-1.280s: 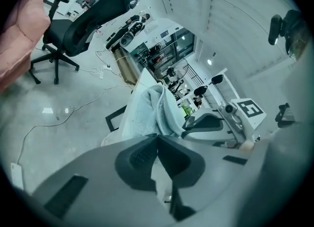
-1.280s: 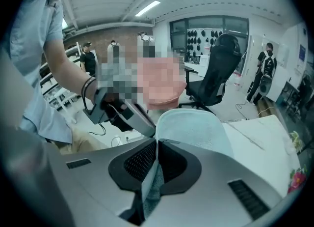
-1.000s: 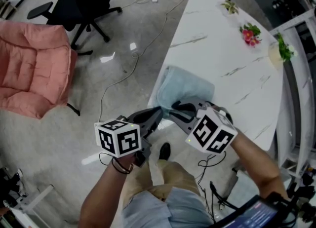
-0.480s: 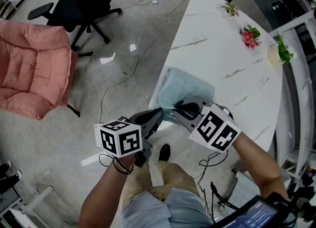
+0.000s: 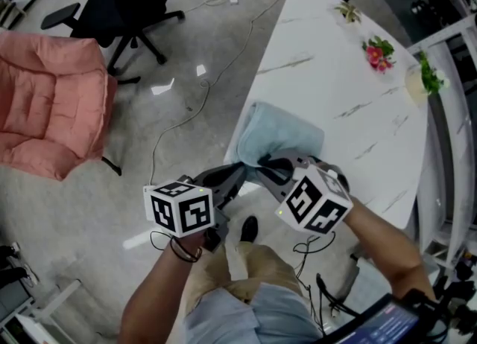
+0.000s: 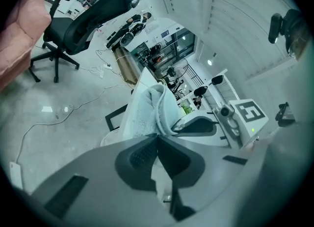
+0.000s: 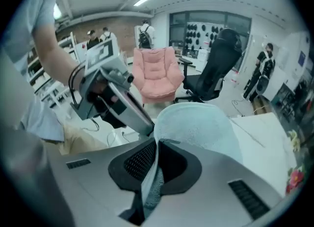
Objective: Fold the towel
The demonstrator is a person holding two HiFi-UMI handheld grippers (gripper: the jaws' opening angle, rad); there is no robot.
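A light blue towel (image 5: 282,135) lies bunched on the near corner of the white marble table (image 5: 335,74). Its near edge is lifted between both grippers. My left gripper (image 5: 240,173) reaches in from the left and is shut on that edge. In the left gripper view the towel (image 6: 147,110) rises straight from the closed tips of the left gripper (image 6: 158,137). My right gripper (image 5: 267,162) is beside it, tips nearly meeting the left's. Its jaws have just been opening a little, but in the right gripper view a fold of towel (image 7: 196,125) is still pinched between the pads of the right gripper (image 7: 156,145).
A pink padded chair (image 5: 48,104) and a black office chair (image 5: 130,0) stand on the grey floor to the left. A cable (image 5: 195,108) trails across the floor. Red flowers (image 5: 378,51) and a small plant (image 5: 428,71) sit at the table's far side. The person's legs are just below the grippers.
The right gripper's marker cube sits slightly further left and is tipped a little. The towel and the left gripper have not moved.
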